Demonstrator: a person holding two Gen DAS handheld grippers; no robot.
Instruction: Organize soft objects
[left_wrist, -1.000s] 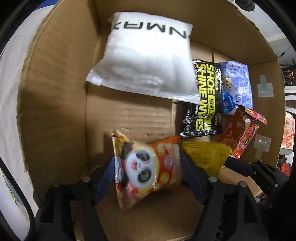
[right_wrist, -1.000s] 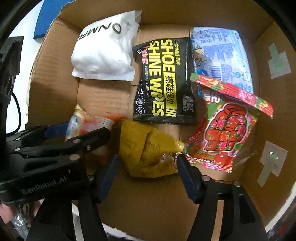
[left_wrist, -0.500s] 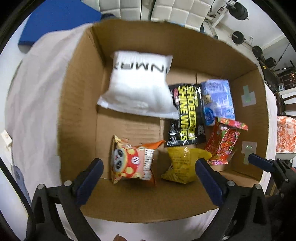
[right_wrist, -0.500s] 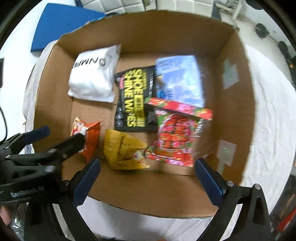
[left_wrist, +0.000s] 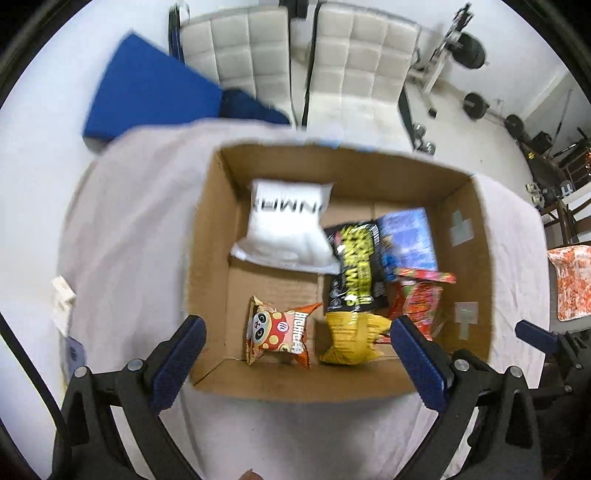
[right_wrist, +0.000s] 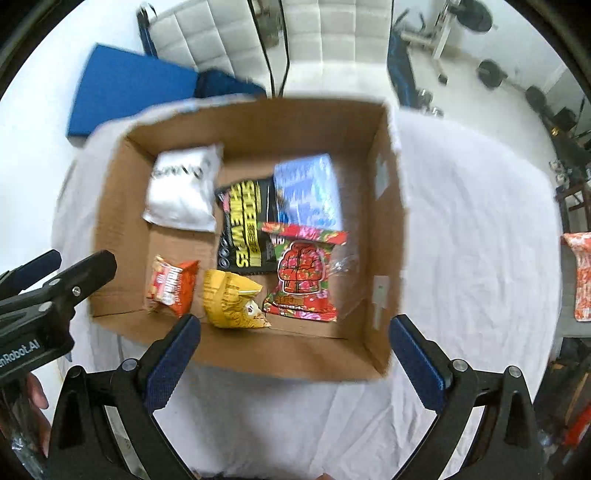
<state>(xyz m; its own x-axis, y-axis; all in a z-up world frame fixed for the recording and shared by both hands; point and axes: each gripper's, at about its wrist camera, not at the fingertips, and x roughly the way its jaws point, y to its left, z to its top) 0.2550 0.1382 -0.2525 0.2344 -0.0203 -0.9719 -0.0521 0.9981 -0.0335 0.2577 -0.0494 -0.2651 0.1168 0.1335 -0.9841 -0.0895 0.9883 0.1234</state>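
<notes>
Left hand-held gripper (left_wrist: 295, 363): jaws spread wide with nothing between them, poised high above the cardboard box (left_wrist: 207, 258) and aimed steeply down into it. Right hand-held gripper (right_wrist: 295, 358): likewise spread and empty, pointing straight down over the box's near wall.

Both sets of jaws have just been opening. A second ago the left pair flanked the panda snack bag (left_wrist: 280, 332) and the right pair flanked the yellow snack bag (left_wrist: 351, 339); both bags now lie free, side by side on the box floor along the near wall.

Behind them lie the black wipes pack (left_wrist: 356, 273) and the red floral packet (left_wrist: 421, 302), the latter overlapping the blue packet (left_wrist: 406, 240). The white pouch (left_wrist: 288, 229) fills the far left corner. The box stands on a worktop draped in a pale cloth (left_wrist: 129, 221). Outside the box no soft item is visible on the cloth, so the sorting appears to be near its end or complete.

Risks from here:
- The two snack bags sit puffed and tilted, and a jolt to the box could tip them over.
- A descending finger could catch the near wall and drag the box across the loose cloth.
- The two hand-held grippers sit close together, so a careless swing could knock one against the other.
</notes>
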